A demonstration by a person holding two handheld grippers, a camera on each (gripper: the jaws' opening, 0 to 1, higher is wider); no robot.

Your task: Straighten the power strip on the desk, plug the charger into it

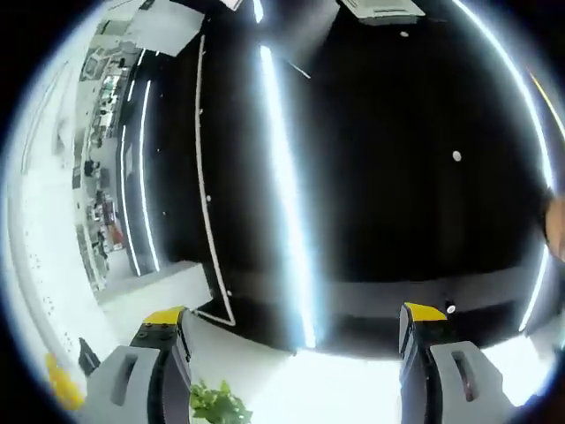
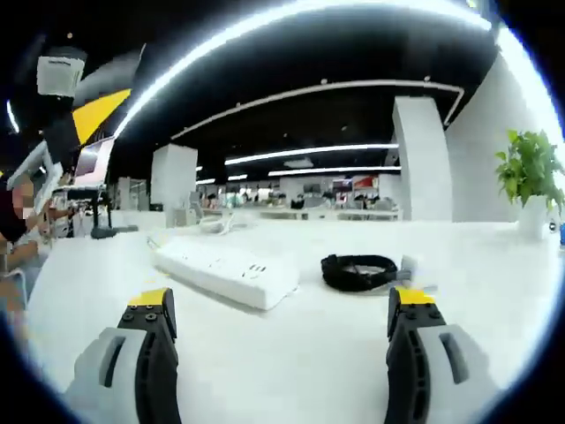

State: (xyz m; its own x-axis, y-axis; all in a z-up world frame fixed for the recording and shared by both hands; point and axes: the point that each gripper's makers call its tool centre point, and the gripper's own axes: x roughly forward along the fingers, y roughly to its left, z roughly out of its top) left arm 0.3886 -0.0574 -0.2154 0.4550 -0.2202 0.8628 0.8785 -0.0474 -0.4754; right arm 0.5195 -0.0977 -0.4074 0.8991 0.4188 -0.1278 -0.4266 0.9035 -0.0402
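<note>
White is the desk [image 2: 291,353], wide and bright in the right gripper view. On it lies the white power strip [image 2: 225,269], flat and set at a slant, with its cord running off behind it. Just to the right of it sits a coiled black cable [image 2: 357,270] with a small white charger [image 2: 409,265] at its far side, near the strip but not touching it. A green plant [image 2: 528,168] stands far off at the right edge. The right gripper [image 2: 284,331] hangs over the desk with its jaws wide apart, holding nothing. The left gripper [image 1: 298,331] points up at a dark ceiling [image 1: 397,132] with long lights; its jaws are wide apart too, and hold nothing.
</note>
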